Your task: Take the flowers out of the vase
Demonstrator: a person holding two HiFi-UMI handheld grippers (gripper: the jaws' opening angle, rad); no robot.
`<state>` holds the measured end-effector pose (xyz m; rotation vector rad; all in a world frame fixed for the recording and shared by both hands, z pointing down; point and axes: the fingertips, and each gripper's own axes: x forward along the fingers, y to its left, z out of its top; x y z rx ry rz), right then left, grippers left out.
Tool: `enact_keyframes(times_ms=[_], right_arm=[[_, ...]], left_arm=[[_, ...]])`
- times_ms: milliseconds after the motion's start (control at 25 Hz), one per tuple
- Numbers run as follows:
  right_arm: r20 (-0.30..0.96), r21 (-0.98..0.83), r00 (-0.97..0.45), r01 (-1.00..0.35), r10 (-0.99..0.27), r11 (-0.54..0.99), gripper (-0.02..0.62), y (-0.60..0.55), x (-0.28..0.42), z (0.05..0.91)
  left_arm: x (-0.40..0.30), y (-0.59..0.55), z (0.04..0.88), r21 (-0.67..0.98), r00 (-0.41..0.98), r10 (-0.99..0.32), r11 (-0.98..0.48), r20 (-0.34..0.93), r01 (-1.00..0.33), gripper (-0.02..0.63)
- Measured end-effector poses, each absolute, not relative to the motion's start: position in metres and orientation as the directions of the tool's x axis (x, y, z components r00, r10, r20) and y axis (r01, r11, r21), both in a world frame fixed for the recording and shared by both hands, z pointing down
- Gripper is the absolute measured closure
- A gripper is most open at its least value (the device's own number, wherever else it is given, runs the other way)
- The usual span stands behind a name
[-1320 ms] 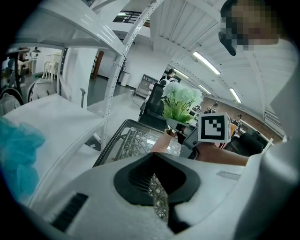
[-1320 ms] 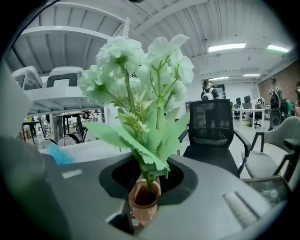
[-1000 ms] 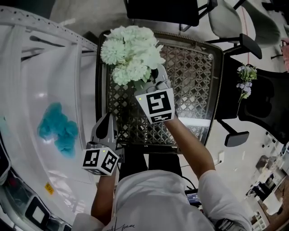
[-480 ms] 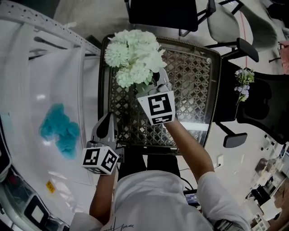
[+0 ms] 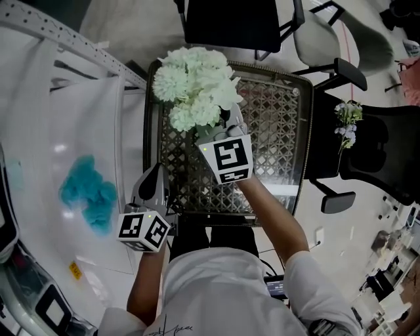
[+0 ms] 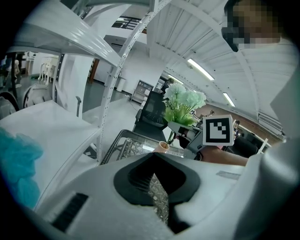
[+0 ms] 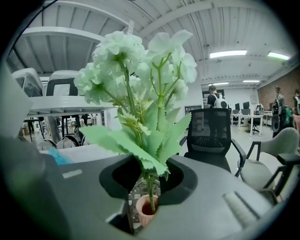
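Note:
A bunch of pale green-white flowers (image 5: 197, 82) stands over the black lattice table (image 5: 282, 125). My right gripper (image 5: 226, 125) is shut on its green stems (image 7: 149, 185) just under the leaves. In the right gripper view the stem's lower end lines up with the mouth of the small terracotta vase (image 7: 147, 210); I cannot tell whether it is clear of it. The vase (image 6: 163, 146) stands on the lattice, hidden in the head view. My left gripper (image 5: 154, 182) hovers at the table's near left corner, jaws (image 6: 154, 164) together with nothing in them.
A white shelf unit (image 5: 72, 131) with a teal cloth (image 5: 85, 193) stands to the left. Black office chairs (image 5: 230, 20) stand beyond the table, and another one (image 5: 387, 151) at the right carries a small flower sprig (image 5: 346, 121). People stand far off.
My right gripper has risen a little with the flowers still in its jaws. The left gripper has lifted slightly too. Neither grip has changed.

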<state>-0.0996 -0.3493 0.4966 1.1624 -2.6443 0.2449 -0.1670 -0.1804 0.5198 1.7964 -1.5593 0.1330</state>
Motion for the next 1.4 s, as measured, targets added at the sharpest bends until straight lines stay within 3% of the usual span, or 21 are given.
enact_keyframes(times_ms=[1400], right_arm=[[0.222,-0.019,-0.629,-0.767,-0.745,0.642,0.503,-0.303,-0.097,0.396]], left_arm=[[-0.174,-0.154,0.452,0.481,0.273,-0.872,-0.049,0.407,-0.875,0.607]])
